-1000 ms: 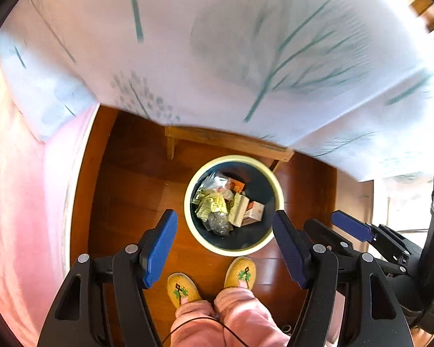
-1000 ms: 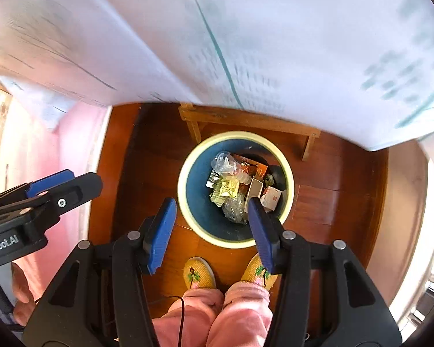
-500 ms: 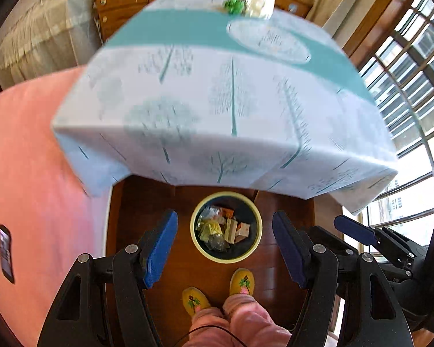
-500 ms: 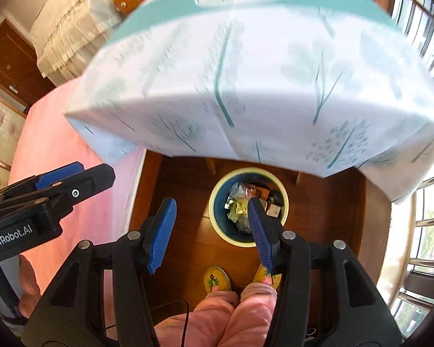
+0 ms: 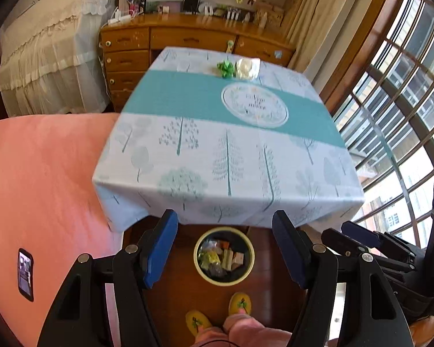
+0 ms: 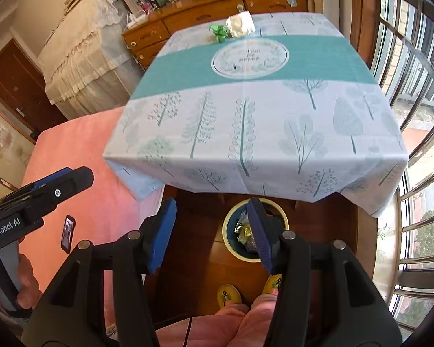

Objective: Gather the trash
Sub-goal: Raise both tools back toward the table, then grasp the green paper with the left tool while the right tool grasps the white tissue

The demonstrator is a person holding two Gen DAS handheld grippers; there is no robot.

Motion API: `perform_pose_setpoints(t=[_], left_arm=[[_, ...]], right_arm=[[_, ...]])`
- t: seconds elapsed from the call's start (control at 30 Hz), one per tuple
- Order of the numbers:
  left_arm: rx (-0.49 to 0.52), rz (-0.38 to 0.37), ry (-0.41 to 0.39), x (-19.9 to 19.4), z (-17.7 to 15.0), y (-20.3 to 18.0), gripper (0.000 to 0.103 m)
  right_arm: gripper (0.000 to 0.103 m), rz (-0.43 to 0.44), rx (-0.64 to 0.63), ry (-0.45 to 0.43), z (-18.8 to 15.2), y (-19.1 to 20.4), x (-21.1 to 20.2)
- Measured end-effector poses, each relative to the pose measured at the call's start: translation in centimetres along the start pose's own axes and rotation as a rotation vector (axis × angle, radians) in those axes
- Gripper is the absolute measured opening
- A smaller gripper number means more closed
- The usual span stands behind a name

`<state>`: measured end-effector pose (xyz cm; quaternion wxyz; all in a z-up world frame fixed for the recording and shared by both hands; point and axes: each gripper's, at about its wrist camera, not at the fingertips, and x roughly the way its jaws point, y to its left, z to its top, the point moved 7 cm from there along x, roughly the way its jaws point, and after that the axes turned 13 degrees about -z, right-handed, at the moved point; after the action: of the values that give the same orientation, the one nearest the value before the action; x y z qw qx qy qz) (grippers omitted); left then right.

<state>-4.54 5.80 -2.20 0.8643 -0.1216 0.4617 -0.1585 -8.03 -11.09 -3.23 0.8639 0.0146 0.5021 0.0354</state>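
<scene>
Both grippers spread, empty: left gripper (image 5: 224, 253), right gripper (image 6: 212, 235). Green wrapper (image 5: 226, 68) and white wad (image 5: 248, 68) touch at table's 12 o'clock; risk: grabbing one nudges the other off the far edge, away from bin (image 5: 224, 256).

The right gripper (image 6: 211, 232) points down with its blue-padded fingers (image 6: 162, 231) apart and empty. Past them, a round cream-rimmed bin (image 6: 231, 248) of wrappers stands on dark wood floor (image 6: 193, 225), just beneath the tree-patterned tablecloth's table (image 6: 254, 121). Crumpled green paper (image 6: 219, 32) and white paper (image 6: 240, 24) lie touching at its far edge.
</scene>
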Motion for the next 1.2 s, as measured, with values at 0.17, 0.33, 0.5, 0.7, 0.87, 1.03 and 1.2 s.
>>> perform_pose_setpoints(t=[0.17, 0.33, 0.5, 0.7, 0.87, 1.03, 1.2], left_arm=[[0.026, -0.01, -0.067, -2.7, 2.4, -0.1, 0.069], [0.04, -0.016, -0.108, -4.5, 4.8, 0.1, 0.069], [0.067, -0.01, -0.141, -5.8, 7.3, 0.1, 0.069], [0.089, 0.008, -0.165, -6.2, 10.3, 0.4, 0.069], [0.085, 0.034, -0.169, -5.4, 13.0, 0.9, 0.069], [0.082, 0.077, -0.172, -3.5, 16.2, 1.6, 0.069], [0.052, 0.12, -0.156, -0.1, 20.0, 2.5, 0.069]], right_arm=[[0.048, -0.028, -0.008, -0.064, 2.3, 1.0, -3.0], [0.048, -0.048, 0.007, -0.108, 4.5, 1.5, -5.6], [0.048, -0.053, 0.03, -0.152, 6.7, 1.8, -7.7], [0.048, -0.046, 0.023, -0.183, 8.7, 2.8, -8.6], [0.048, -0.034, 0.022, -0.188, 10.8, 3.0, -7.5], [0.048, 0.001, 0.005, -0.182, 13.8, 3.1, -5.1], [0.048, 0.037, -0.023, -0.17, 18.2, 2.9, -1.7]])
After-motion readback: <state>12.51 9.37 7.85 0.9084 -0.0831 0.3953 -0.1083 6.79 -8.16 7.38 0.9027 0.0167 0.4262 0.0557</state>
